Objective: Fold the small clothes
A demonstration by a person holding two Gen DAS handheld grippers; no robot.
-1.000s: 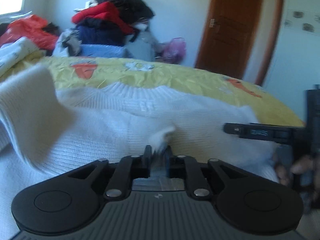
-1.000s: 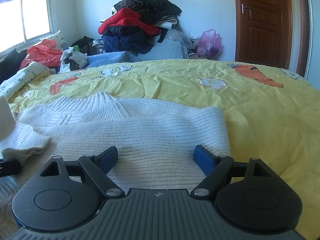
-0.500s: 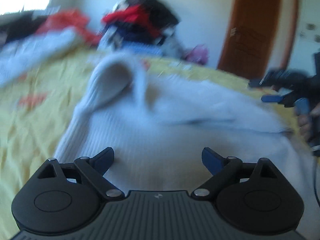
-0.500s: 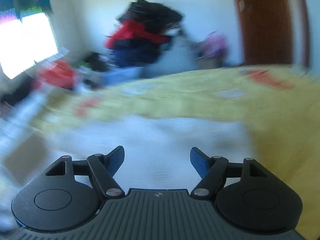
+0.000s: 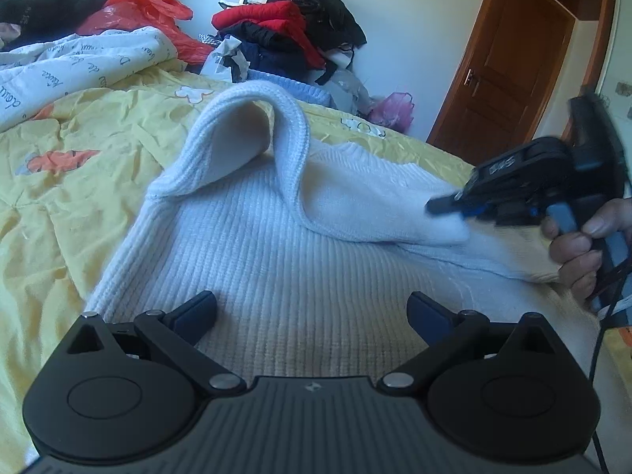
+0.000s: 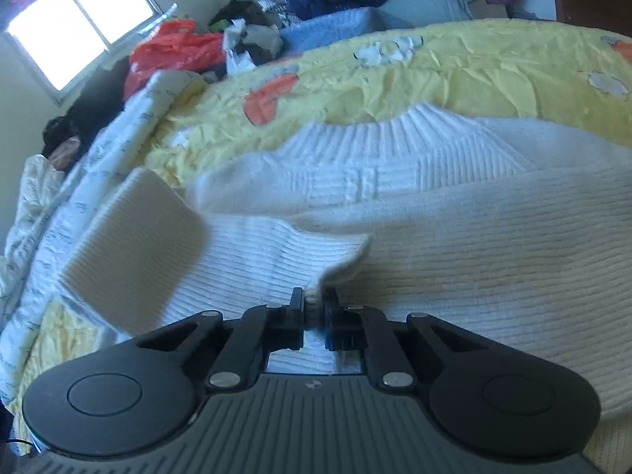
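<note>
A white ribbed knit sweater [image 5: 296, 268] lies spread on the yellow bedsheet [image 5: 79, 181]. One sleeve [image 5: 252, 118] arches up over its body and runs to the right. My right gripper [image 6: 314, 300] is shut on that sleeve's cuff [image 6: 339, 252]. In the left wrist view it shows as a blurred black tool [image 5: 438, 207] held by a hand [image 5: 584, 245]. My left gripper [image 5: 312, 308] hovers low over the sweater's lower body, its jaws opening wide with nothing pinched between them. The collar [image 6: 395, 130] faces the far side.
A heap of red, black and navy clothes [image 5: 288, 35] stands against the far wall. A white printed quilt [image 5: 79, 63] and a red plastic bag [image 5: 146, 8] lie at the left. A brown door [image 5: 509, 79] is at the right.
My left gripper let go of the sleeve cuff, opened wide and drew back to the left. My right gripper came across, shut on the cuff and lifted it.
</note>
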